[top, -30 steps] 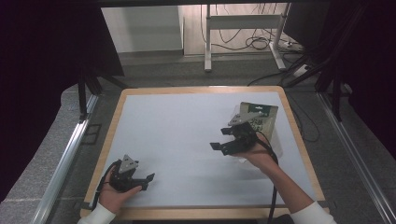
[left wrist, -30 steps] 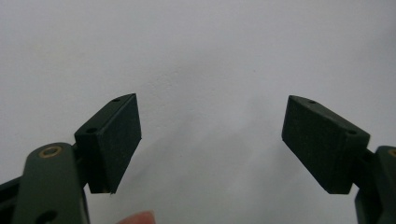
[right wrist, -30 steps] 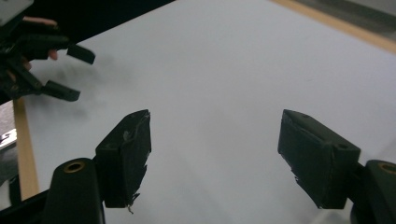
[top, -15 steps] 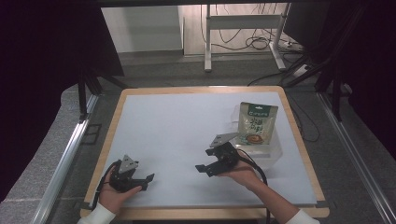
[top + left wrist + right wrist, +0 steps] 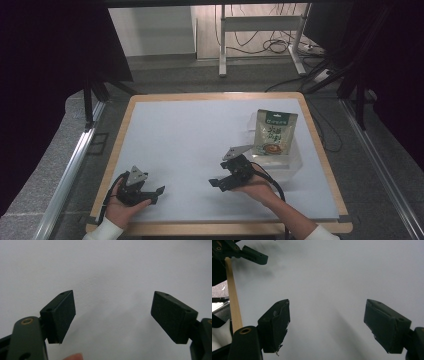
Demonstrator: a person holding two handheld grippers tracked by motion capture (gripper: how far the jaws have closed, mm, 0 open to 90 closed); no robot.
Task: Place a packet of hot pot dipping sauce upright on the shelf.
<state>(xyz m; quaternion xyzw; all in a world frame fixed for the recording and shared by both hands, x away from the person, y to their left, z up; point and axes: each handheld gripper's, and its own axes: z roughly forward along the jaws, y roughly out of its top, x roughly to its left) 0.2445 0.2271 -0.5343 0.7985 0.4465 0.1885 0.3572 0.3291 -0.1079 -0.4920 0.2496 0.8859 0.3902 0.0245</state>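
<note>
High view: the right gripper (image 5: pixel 216 183) rests low on the pale grey bench (image 5: pixel 190 135), its jaws spread wide with nothing between them; they have just been opening a little further. Behind it and off to its right, a green and cream printed snack pouch (image 5: pixel 274 132) stands leaning inside a clear plastic rectangular tray (image 5: pixel 295 161), which lies just beside the hand that holds this gripper. The pouch appears set in the tray, tilted against its far wall, with no gripper touching it. The left gripper (image 5: pixel 157 191) sits near the bench's near edge, well apart from the tray, jaws open and empty.

Left gripper view: both black pads (image 5: pixel 62 315) stand wide over bare grey surface, nothing between them.

Right gripper view: the pads (image 5: pixel 275 323) are spread just as wide above the plain bench top, empty. Ahead and to the left, the other gripper's jaw tip (image 5: pixel 253 256) shows beside the light wooden edge strip (image 5: pixel 233 305).

Judging from this, the placing step looks finished and the hand is parking clear. To do it well, keep the right gripper low and away from the tray, so that neither the trailing cable nor the forearm nudges the tray or tips the leaning pouch. Any further move should go toward the open bench on the gripper's left, not back across the tray.
</note>
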